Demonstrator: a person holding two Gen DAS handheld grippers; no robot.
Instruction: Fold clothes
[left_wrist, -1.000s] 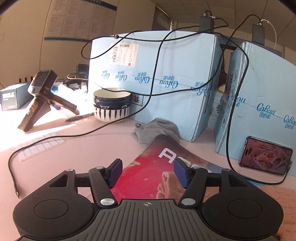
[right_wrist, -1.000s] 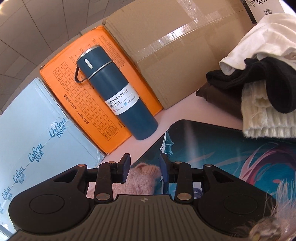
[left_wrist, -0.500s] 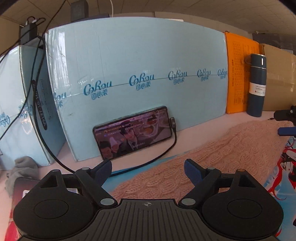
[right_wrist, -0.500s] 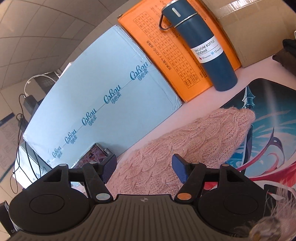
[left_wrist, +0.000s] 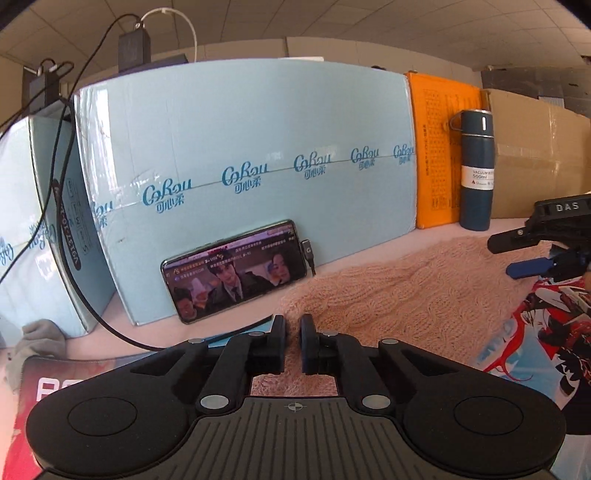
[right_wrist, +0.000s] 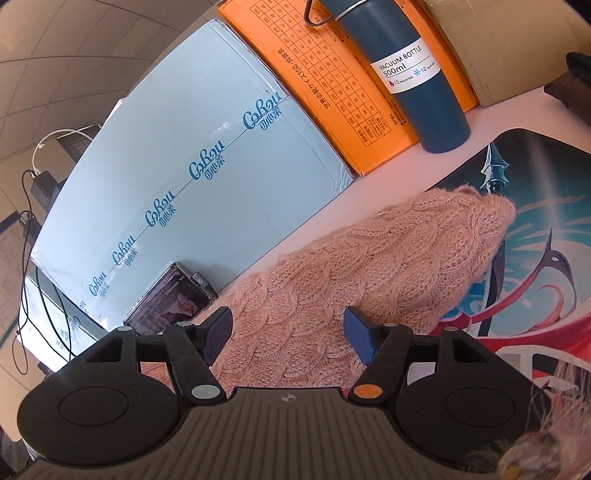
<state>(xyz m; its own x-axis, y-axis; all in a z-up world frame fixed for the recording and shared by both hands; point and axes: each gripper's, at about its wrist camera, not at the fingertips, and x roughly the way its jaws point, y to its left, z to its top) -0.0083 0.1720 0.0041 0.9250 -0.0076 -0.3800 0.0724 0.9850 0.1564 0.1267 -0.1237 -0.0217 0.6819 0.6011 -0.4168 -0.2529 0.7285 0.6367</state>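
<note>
Left wrist view: we are pinching sweater edge in left gripper; right gripper spread, hovering over knit. Lifting slowly advised, avoiding phone.

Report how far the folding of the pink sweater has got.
Done: the pink cable-knit sweater lies on the printed desk mat, apparently doubled over. In hand: the left gripper looks nearly shut at the knit's near edge, grip unconfirmed; the right gripper is open above it. Left: further folds.
</note>
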